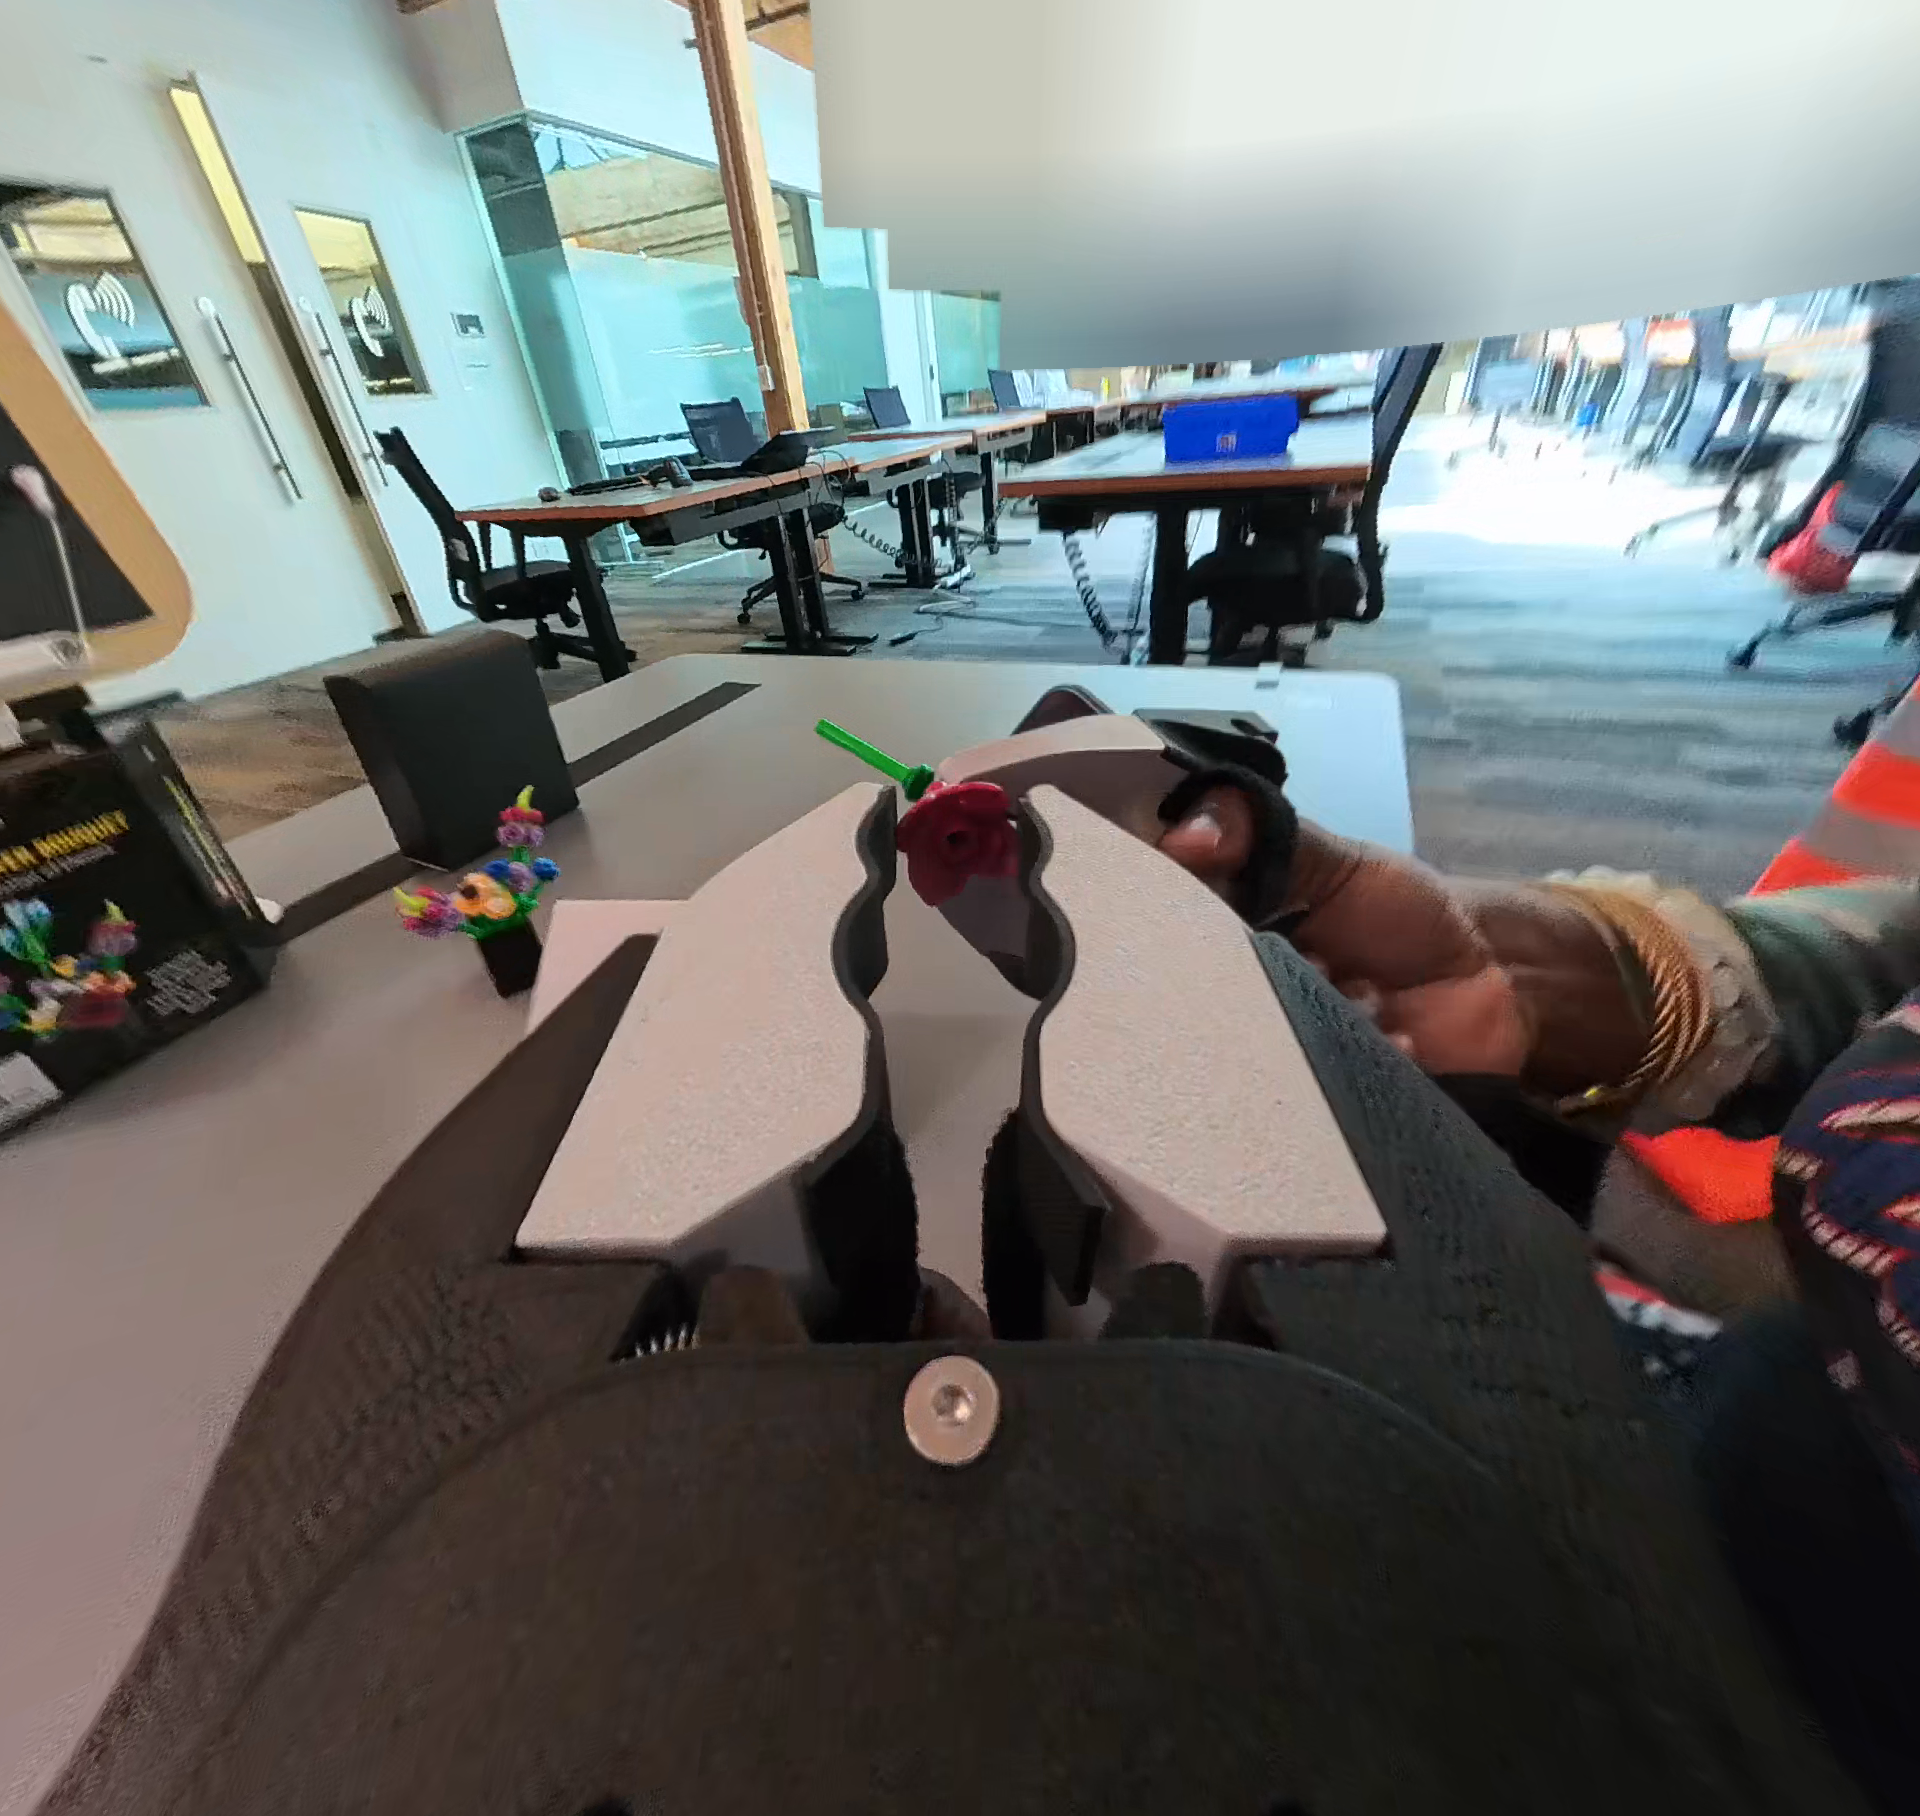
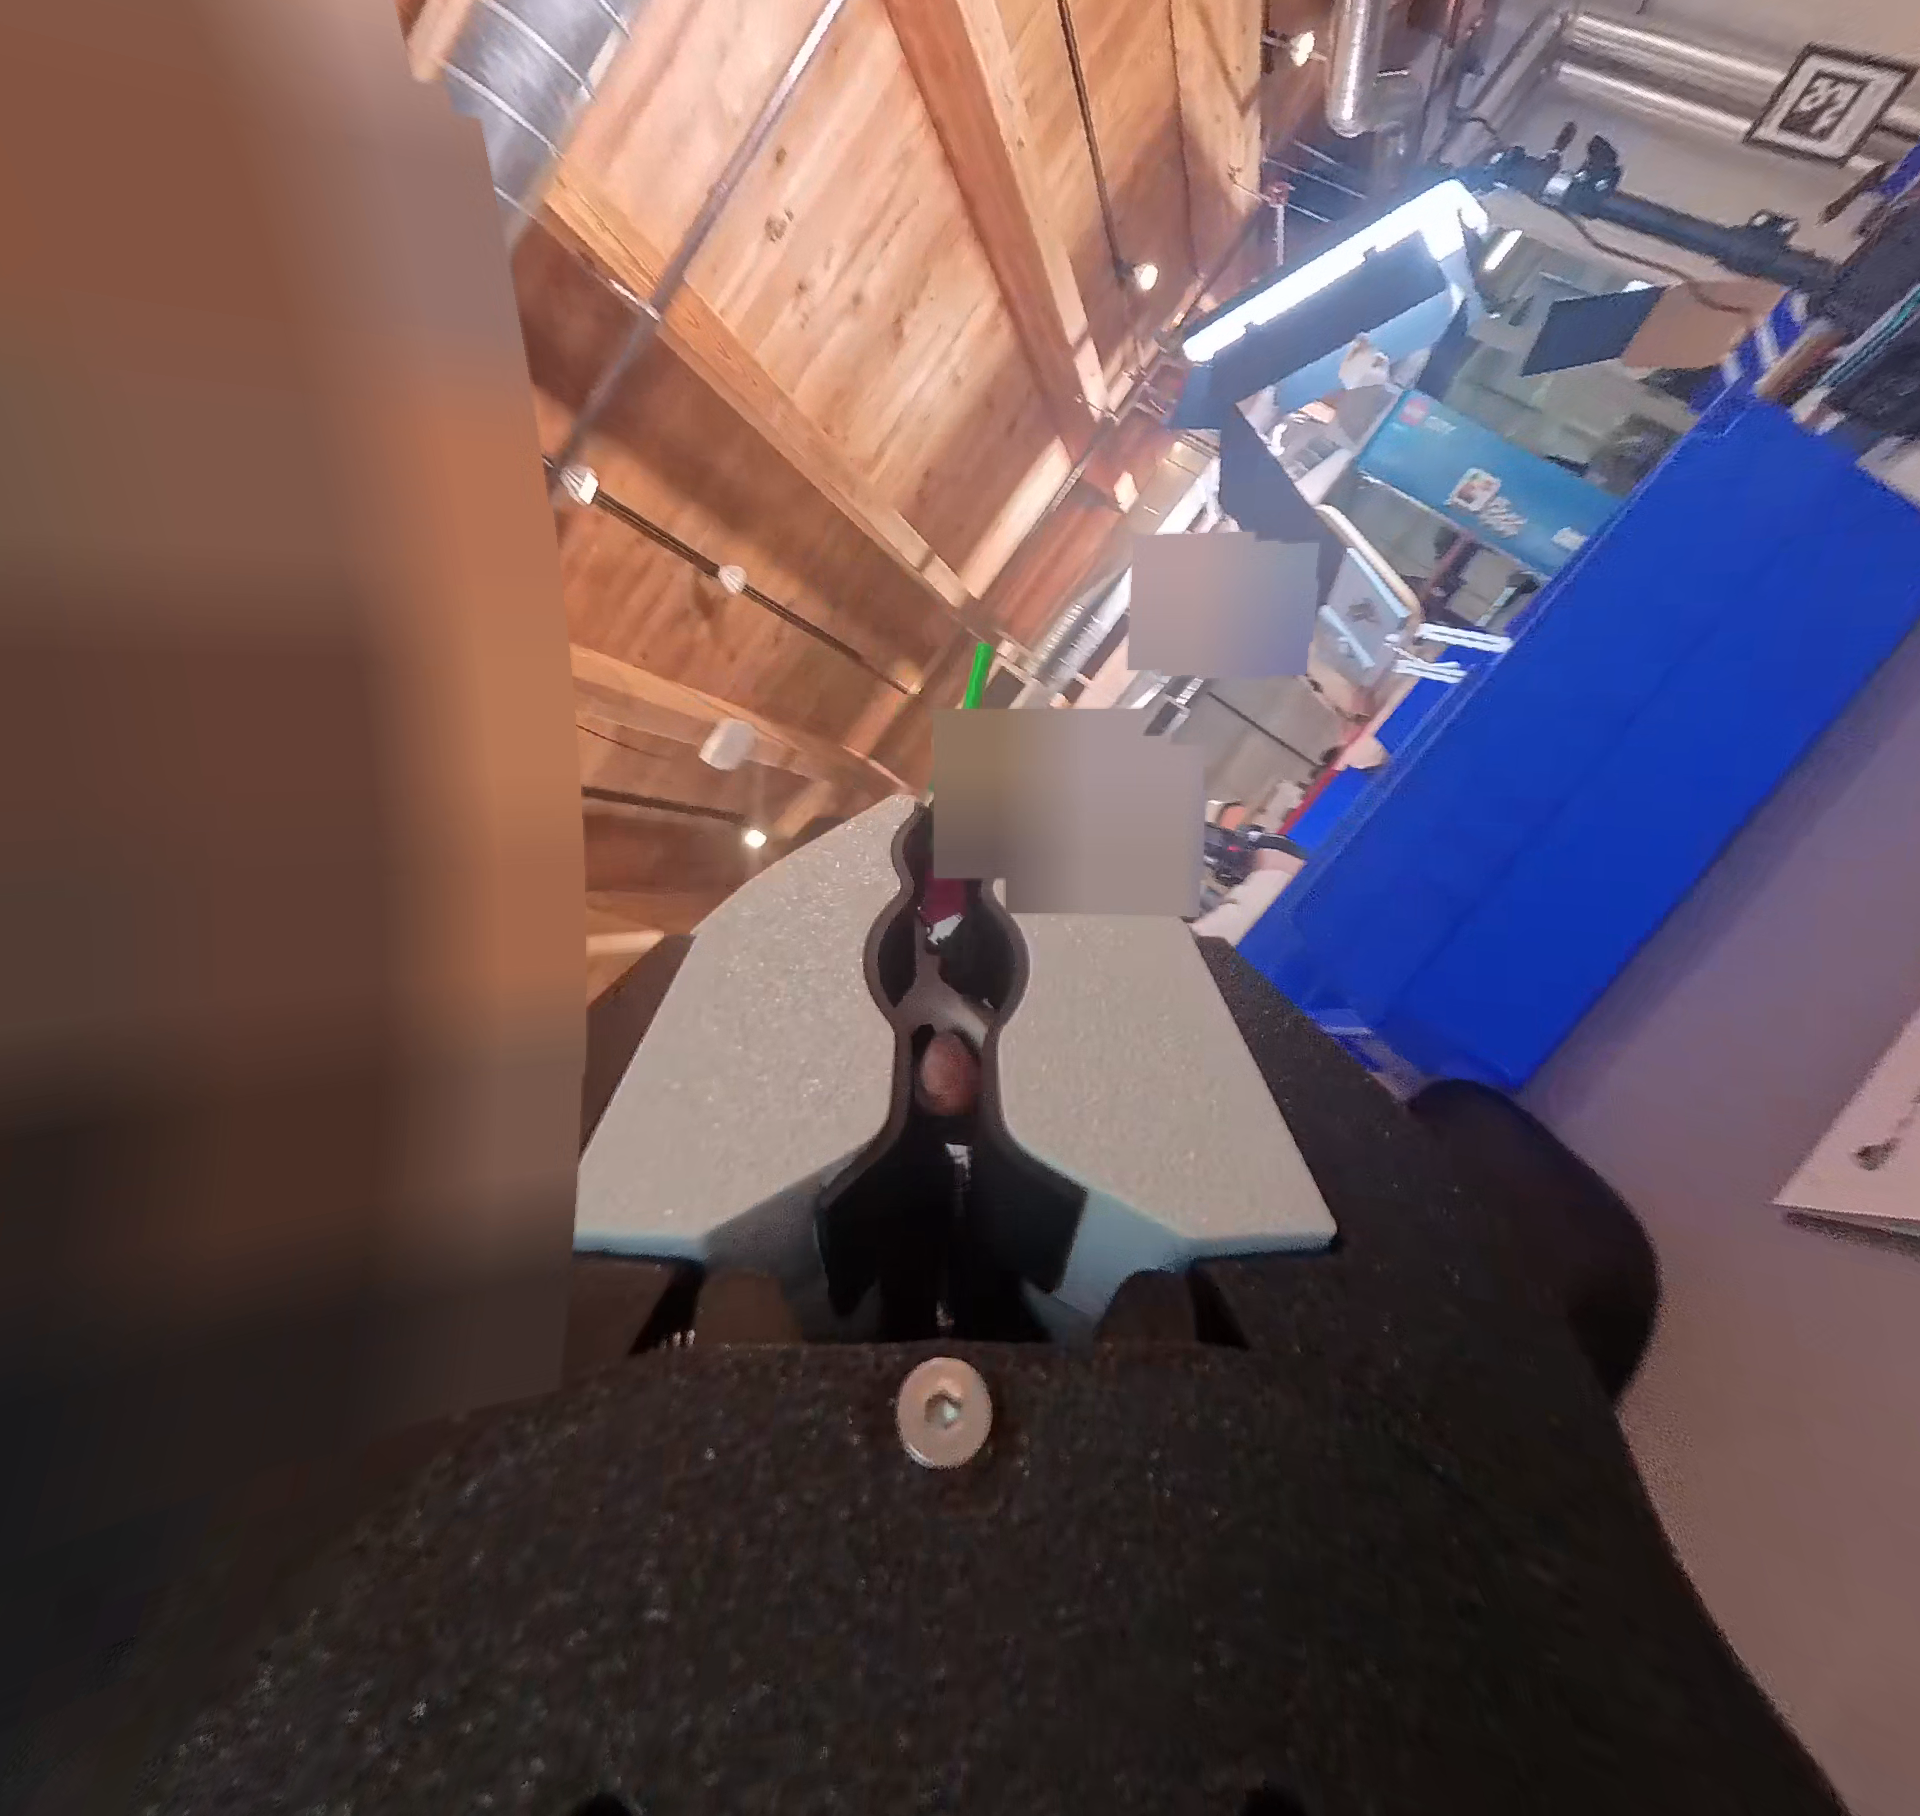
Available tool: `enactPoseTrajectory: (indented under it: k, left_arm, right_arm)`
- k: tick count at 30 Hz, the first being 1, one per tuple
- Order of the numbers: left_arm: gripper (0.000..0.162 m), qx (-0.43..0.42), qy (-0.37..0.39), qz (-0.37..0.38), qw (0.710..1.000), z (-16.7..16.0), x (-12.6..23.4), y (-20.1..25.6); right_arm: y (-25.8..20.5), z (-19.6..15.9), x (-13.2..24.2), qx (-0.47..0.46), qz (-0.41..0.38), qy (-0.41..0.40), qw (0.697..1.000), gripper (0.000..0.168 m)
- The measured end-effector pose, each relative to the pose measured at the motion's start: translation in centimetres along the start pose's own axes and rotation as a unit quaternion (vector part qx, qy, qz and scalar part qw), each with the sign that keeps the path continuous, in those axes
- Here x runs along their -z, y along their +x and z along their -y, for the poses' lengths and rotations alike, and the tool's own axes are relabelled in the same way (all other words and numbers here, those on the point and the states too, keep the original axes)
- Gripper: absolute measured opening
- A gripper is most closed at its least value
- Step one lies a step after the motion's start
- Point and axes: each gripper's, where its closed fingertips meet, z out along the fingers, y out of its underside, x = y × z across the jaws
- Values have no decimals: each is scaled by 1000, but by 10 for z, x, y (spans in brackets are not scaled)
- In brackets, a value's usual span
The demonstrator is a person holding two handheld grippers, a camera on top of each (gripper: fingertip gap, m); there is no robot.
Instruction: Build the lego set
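Glossy plastic rose point(image 1: 957, 836); grainy matt grey fingers point(image 1: 727, 1018); smooth table point(image 1: 208, 1195).

Open-plan office. White walls point(image 1: 343, 156) on the left carry glazed doors point(image 1: 358, 312) with long vertical handles; a frosted glass partition point(image 1: 665, 353) stands behind a timber post point(image 1: 743, 166). Rows of wood-topped desks point(image 1: 665, 504) with black mesh chairs point(image 1: 468, 551) stand on grey patterned carpet point(image 1: 1507, 686). The ceiling is exposed timber planking point(image 2: 831, 239) with a metal duct point(image 2: 582, 41) and spotlights point(image 2: 1143, 276). A blue bin point(image 2: 1558, 779) stands at right.
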Motion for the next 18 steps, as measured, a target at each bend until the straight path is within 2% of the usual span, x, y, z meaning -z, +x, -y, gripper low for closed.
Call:
enactPoseTrajectory:
  k: [3, 5, 7, 9, 12, 15, 18]
  left_arm:
    - [21, 119, 67, -5, 991, 6, 7, -3]
    - [21, 243, 145, -14, 959, 14, 18, -12]
    - [20, 354, 201, -27, 913, 14, 30, -22]
    - [20, 421, 224, -56, 877, 13, 35, -22]
    - [20, 469, 232, -80, 849, 12, 37, -16]
    - [20, 474, 212, -81, 851, 8, 35, -9]
    - [21, 467, 188, -64, 861, 1, 33, -5]
  right_arm:
    - [-1, -3, -4, 99, -38, -42, 993, 9]
    - [-2, 0, -3, 199, -75, -66, 975, 22]
    - [-6, 5, -1, 330, -105, -88, 934, 27]
    - [-13, 3, 0, 491, -118, -129, 853, 22]
    - [-16, -6, -2, 683, -123, -207, 689, 17]
    - [-11, -16, -5, 798, -116, -269, 527, 16]
    - [-3, -24, -6, 860, -109, -300, 398, 16]
